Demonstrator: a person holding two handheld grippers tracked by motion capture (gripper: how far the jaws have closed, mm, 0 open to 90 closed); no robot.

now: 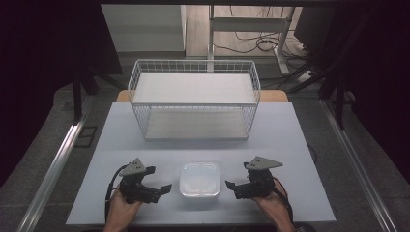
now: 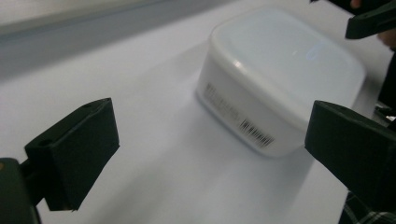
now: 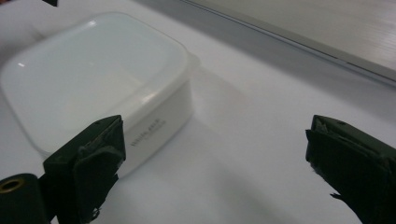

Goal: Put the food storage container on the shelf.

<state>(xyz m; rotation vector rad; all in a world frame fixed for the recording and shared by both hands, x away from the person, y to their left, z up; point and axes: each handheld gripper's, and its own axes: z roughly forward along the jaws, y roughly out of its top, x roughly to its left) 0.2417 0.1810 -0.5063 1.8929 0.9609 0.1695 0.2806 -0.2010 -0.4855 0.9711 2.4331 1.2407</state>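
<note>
Pale grey tabletop [image 1: 290,145] is spreading across the scene, ringed by dark floor. Toward its far edge a white wire basket [image 1: 193,99] is standing upright. Nearer the person, a white lidded container [image 1: 200,180] is sitting flat on the table, between the two grippers and touching neither. Left gripper [image 1: 164,186] is resting just beside it, jaws spread wide and gripping nothing. Right gripper [image 1: 231,186] is mirroring it, jaws likewise gaping and empty.
</note>
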